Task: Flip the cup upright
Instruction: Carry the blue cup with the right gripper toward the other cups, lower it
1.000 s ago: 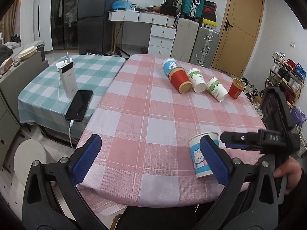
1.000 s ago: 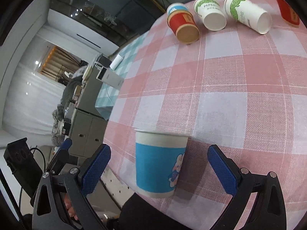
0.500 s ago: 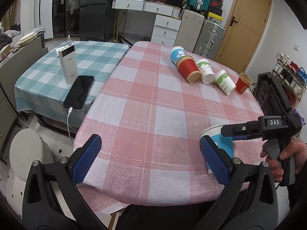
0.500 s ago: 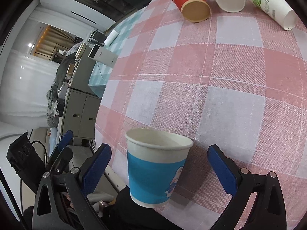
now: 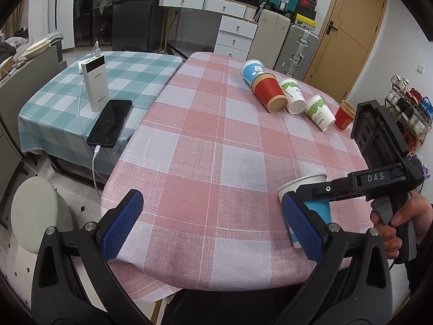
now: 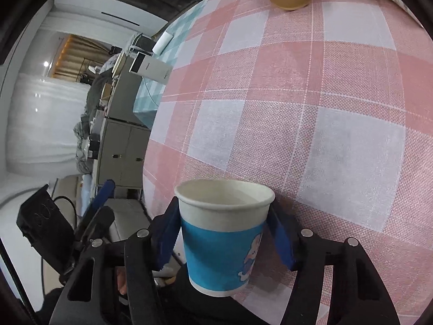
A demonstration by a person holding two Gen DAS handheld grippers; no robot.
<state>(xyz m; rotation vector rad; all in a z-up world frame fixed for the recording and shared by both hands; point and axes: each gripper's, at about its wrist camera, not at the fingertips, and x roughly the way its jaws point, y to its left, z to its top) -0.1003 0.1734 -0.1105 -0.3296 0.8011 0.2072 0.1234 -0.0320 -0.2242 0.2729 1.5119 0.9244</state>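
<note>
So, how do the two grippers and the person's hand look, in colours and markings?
Both grippers, left gripper and right gripper, have black frames with silver screws and blue textured pads. The right one carries white "DAS" lettering on a black body. The bare hand holds its grey handle.

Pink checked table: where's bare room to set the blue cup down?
Free: the wide middle of the pink checked table, between the lying cup row and the near edge. Crowded: far right corner, with that row. The right gripper grips the blue cup at the near-right edge.
</note>
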